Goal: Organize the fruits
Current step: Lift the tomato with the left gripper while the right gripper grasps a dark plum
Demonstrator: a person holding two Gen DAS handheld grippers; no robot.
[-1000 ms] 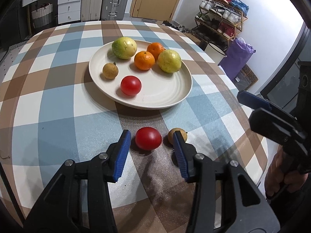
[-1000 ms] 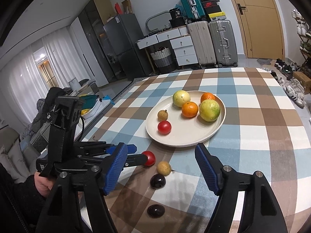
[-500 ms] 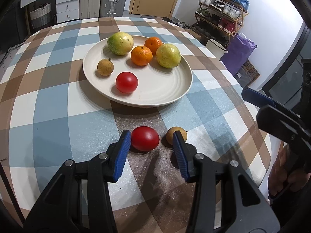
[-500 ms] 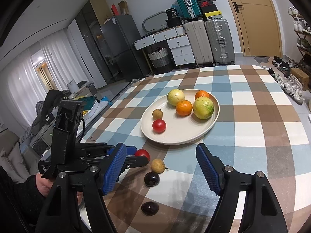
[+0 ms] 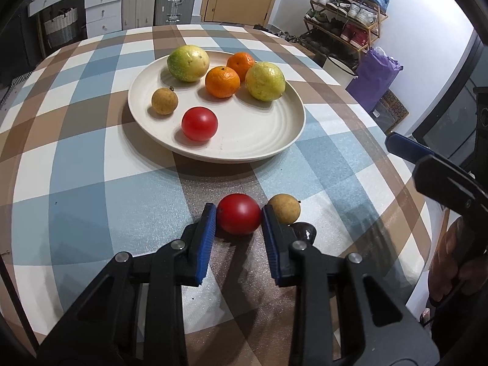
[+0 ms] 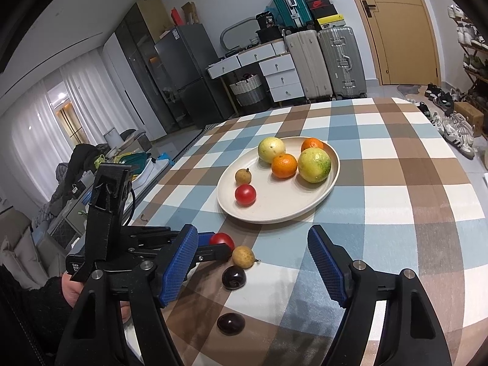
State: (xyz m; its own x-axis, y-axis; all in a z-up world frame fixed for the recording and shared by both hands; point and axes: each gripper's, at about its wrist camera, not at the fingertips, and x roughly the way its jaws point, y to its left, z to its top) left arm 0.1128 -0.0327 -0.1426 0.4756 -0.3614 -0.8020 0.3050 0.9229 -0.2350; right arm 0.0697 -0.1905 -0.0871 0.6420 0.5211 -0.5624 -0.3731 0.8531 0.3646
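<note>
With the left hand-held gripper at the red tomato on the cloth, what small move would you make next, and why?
Probably lift it straight up: the left hand-held gripper has just closed, its pads touching both sides of the red tomato, and the brown fruit sits close beside it.

This is a home, a living and dining room together. Under my jaws is a round table [image 6: 396, 167] with a checked cloth in blue, brown and white. Far in front of my right jaws stand two hard suitcases [image 6: 326, 64], a white chest of drawers [image 6: 274, 73] with a woven basket [image 6: 248, 90] beside it, and a tall grey fridge [image 6: 186, 70]. To the left of them hang white curtains [image 6: 33, 125]. A wooden door [image 6: 393, 24] is ahead and to the right. To the right of my left jaws is a shoe rack [image 5: 344, 21] full of shoes, with a purple bag [image 5: 375, 79] near it.
</note>
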